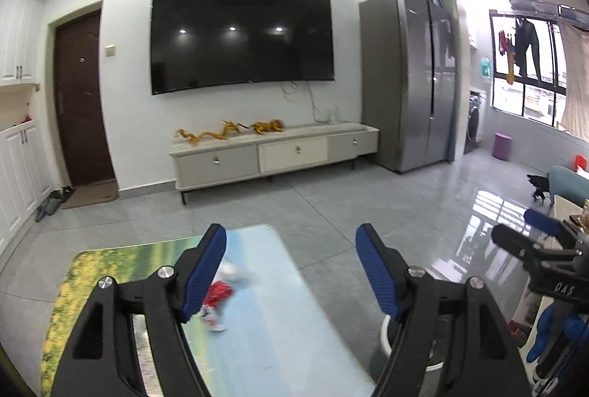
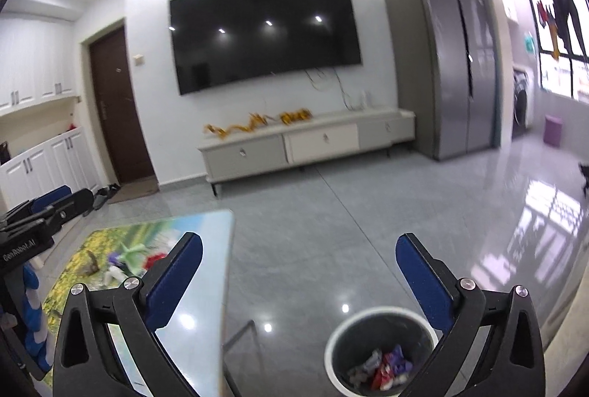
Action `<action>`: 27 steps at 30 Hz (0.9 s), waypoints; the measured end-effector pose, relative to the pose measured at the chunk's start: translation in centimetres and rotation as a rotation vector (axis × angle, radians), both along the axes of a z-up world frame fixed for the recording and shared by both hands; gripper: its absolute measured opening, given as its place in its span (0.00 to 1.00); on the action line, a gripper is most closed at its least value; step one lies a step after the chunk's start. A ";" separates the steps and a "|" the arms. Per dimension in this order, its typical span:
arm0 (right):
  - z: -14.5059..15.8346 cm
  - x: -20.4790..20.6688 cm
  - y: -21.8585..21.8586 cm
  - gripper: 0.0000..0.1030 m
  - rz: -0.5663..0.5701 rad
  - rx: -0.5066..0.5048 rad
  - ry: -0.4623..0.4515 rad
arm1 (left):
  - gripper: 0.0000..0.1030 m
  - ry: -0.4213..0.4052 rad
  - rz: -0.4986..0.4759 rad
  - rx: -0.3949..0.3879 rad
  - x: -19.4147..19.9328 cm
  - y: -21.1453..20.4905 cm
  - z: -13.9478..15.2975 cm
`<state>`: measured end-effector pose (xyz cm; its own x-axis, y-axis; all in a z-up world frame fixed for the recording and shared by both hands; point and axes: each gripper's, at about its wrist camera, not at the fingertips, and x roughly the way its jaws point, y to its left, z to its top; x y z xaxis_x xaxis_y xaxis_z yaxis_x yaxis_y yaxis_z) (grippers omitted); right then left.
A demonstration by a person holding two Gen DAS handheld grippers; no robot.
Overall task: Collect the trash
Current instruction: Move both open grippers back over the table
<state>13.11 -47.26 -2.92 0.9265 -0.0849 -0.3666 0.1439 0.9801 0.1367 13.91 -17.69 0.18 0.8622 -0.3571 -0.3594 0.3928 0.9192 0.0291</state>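
Note:
My left gripper (image 1: 291,271) is open and empty above the low table (image 1: 272,316) with a landscape print top. Red and white wrappers (image 1: 221,290) lie on the table just under its left finger. My right gripper (image 2: 298,279) is open and empty, held above the floor beside the table's right edge. A round bin (image 2: 379,349) with a white rim and dark liner stands on the floor below it, holding several crumpled wrappers (image 2: 383,365). More trash (image 2: 129,260), green, purple, red and white, lies on the table in the right wrist view. The right gripper shows at the right edge of the left wrist view (image 1: 530,235).
A TV stand (image 1: 272,154) under a wall TV (image 1: 243,36) stands across the tiled floor. A grey fridge (image 1: 408,80) is at the right, a brown door (image 1: 81,98) and white cabinets at the left. The bin's rim (image 1: 386,327) shows by the table's right side.

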 end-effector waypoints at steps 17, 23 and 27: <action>5.5 -1.0 12.0 1.00 0.166 -0.067 -0.156 | 0.70 -0.078 0.154 -0.095 -4.1 13.9 2.0; 5.9 0.5 16.7 1.00 0.235 -0.110 -0.130 | 0.70 -0.068 0.216 -0.163 -4.2 19.5 1.1; 5.8 1.3 20.5 1.00 0.268 -0.149 -0.107 | 0.70 -0.059 0.248 -0.191 -4.1 22.9 0.3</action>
